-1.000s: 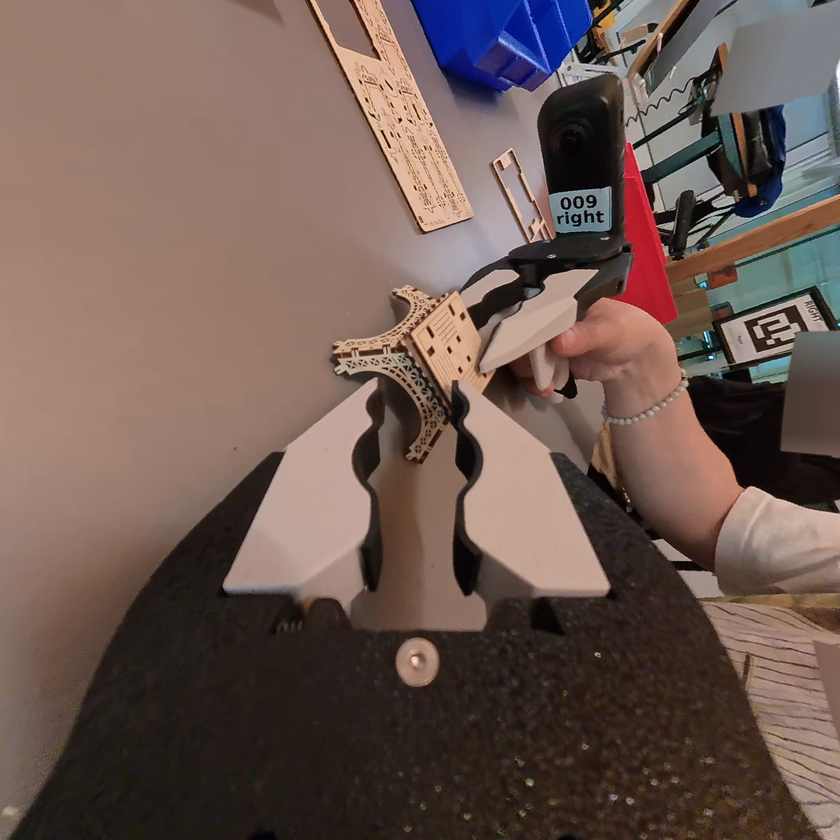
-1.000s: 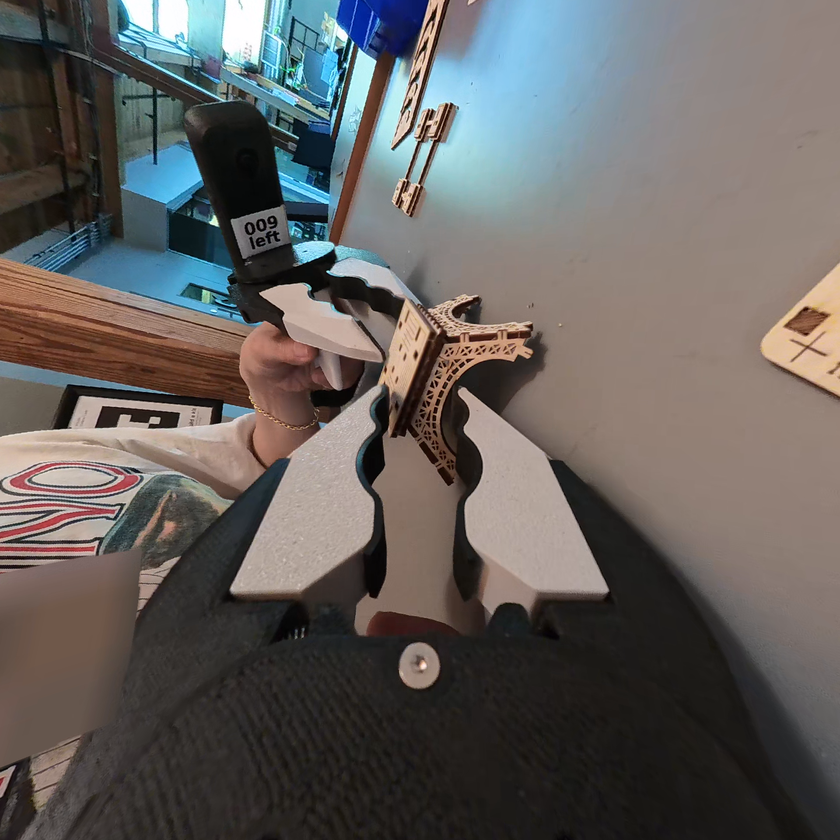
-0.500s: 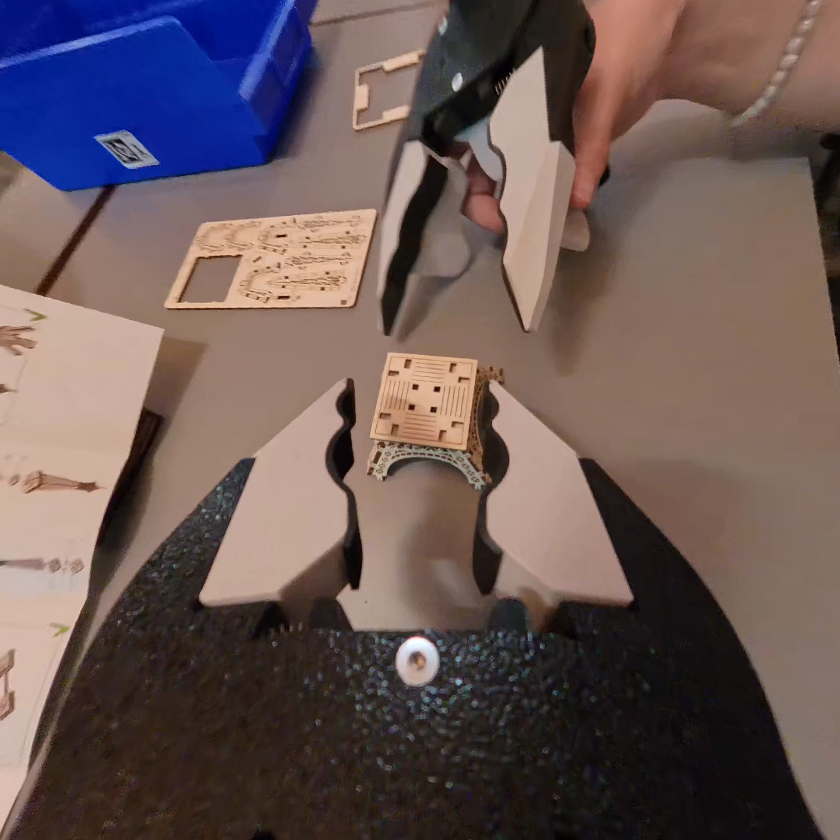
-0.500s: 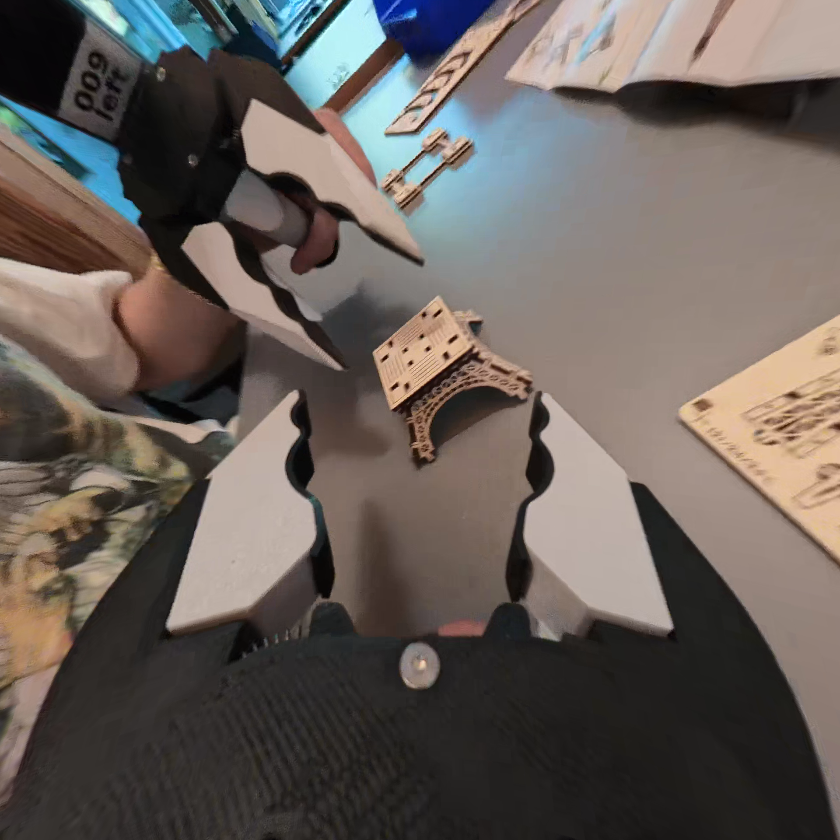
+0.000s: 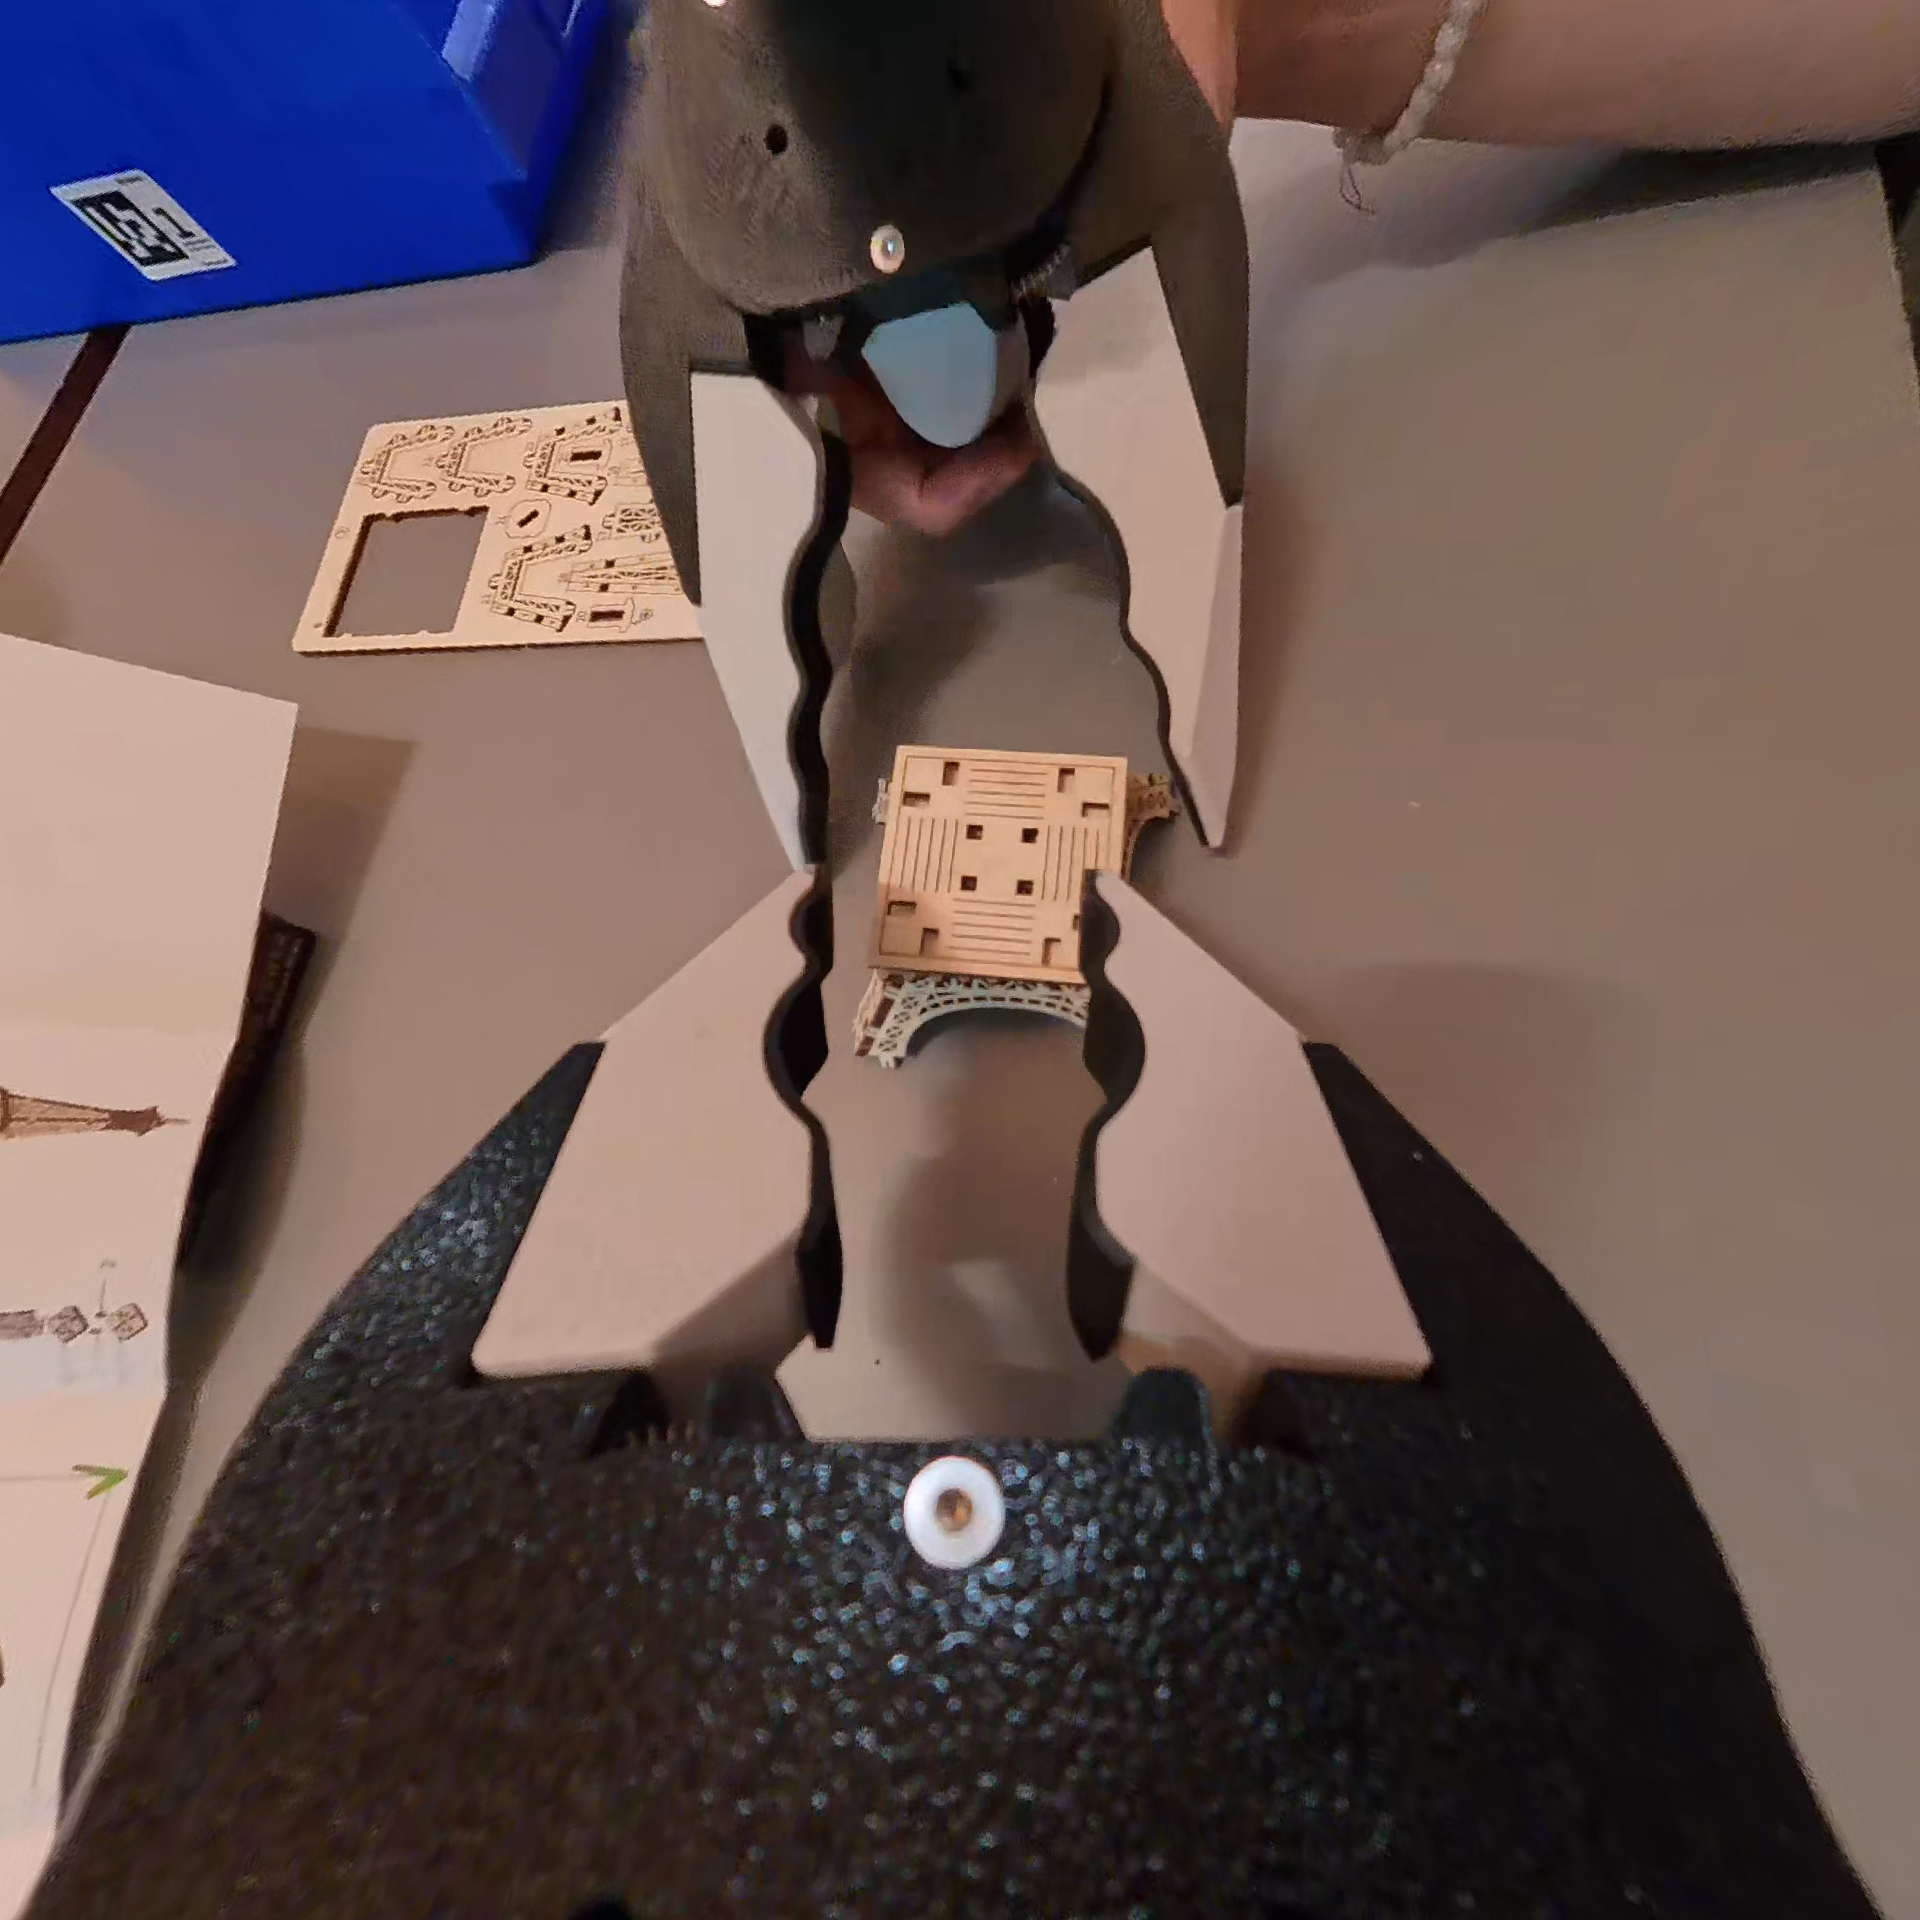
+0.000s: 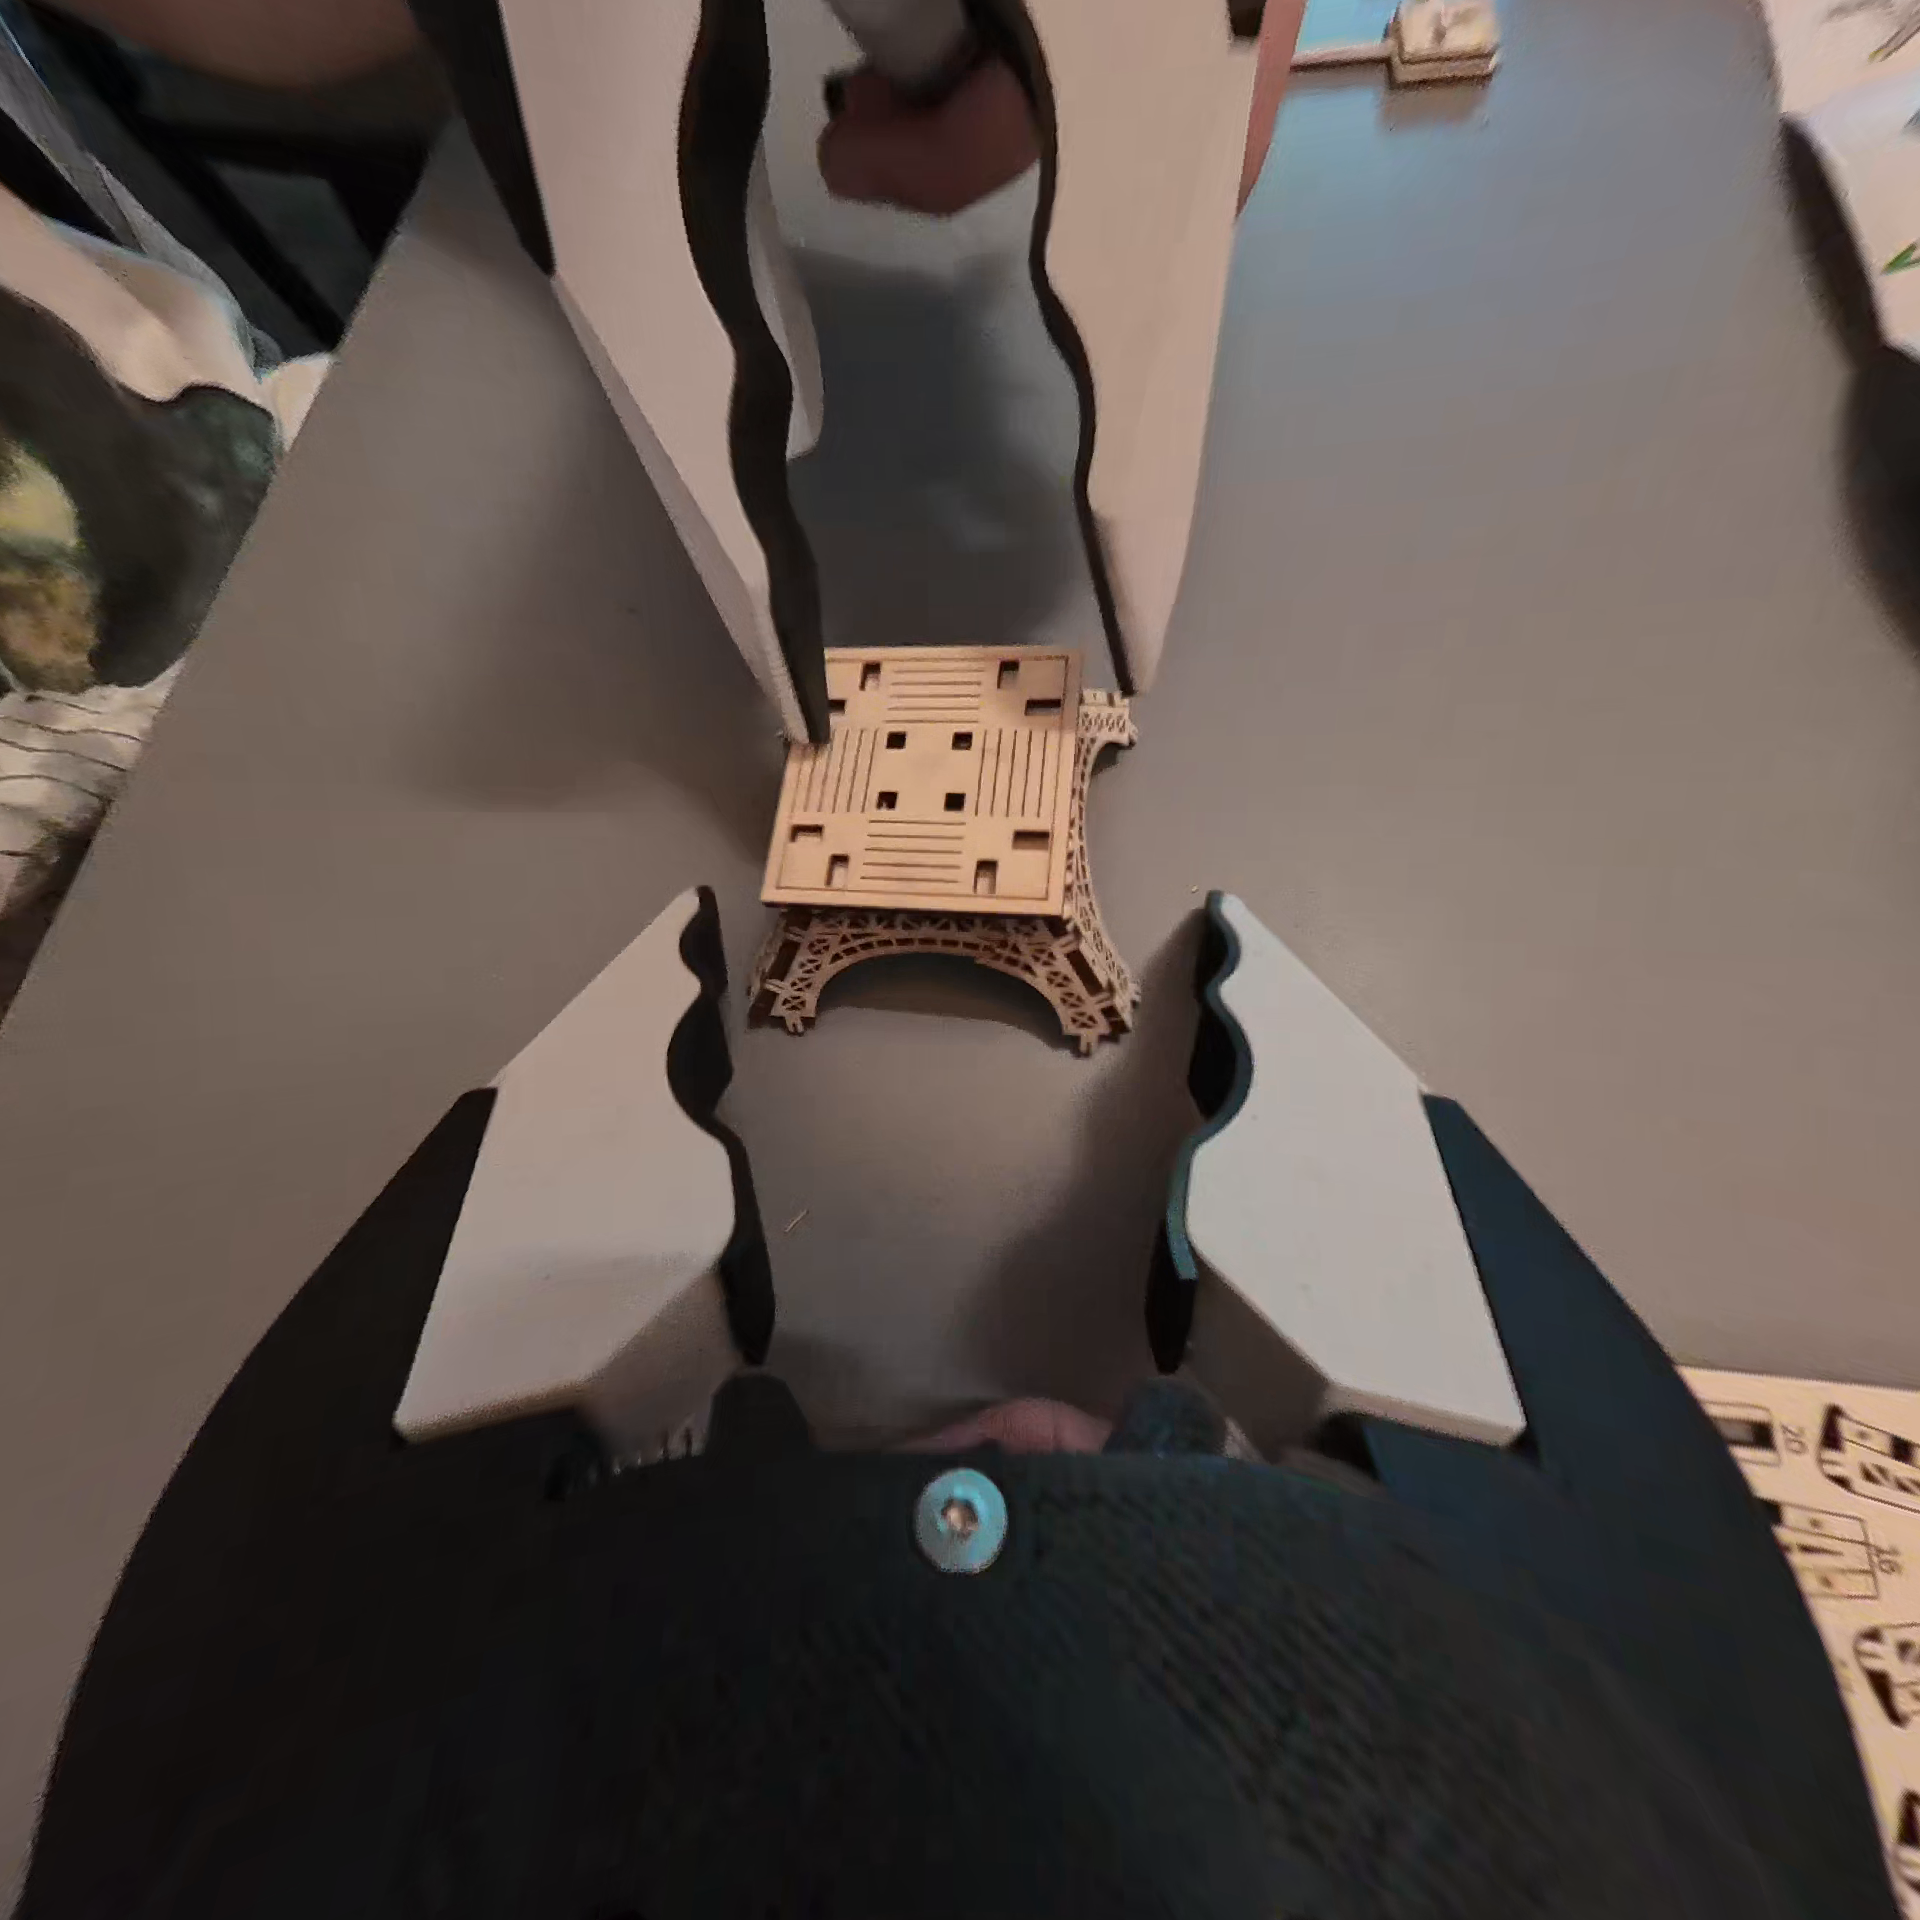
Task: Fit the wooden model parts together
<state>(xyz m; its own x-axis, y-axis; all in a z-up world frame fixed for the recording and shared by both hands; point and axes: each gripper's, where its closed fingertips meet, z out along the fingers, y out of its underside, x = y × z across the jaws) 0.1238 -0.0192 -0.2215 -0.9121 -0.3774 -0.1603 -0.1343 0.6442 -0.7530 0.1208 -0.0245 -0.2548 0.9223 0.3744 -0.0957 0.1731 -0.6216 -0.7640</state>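
The wooden tower-base model (image 5: pixel 997 862), a slotted square platform on latticed arched legs, stands on the grey table (image 5: pixel 1507 727). My left gripper (image 5: pixel 951 894) is open, with its fingertips on either side of the platform's near edge. My right gripper (image 5: pixel 1013 847) faces it from the far side, open wider and straddling the model. In the right wrist view the model (image 6: pixel 925 790) stands just beyond my open right gripper (image 6: pixel 953 904). The left gripper (image 6: pixel 966 696) reaches in from above, and one left fingertip (image 6: pixel 805 717) is at the platform's far left corner.
A blue bin (image 5: pixel 260 135) stands at the back left. A wooden part sheet (image 5: pixel 499 540) lies in front of it, and a paper instruction sheet (image 5: pixel 104 935) lies at the left. Another part sheet (image 6: pixel 1839 1538) lies at the right. A bare wrist with a bracelet (image 5: pixel 1455 62) is behind the right gripper. The tips of both grippers are at nearly the same place.
A second ago both grippers held the model tilted between them. It now stands on the table, let go. Both grippers have opened and moved in close, tip to tip over it.
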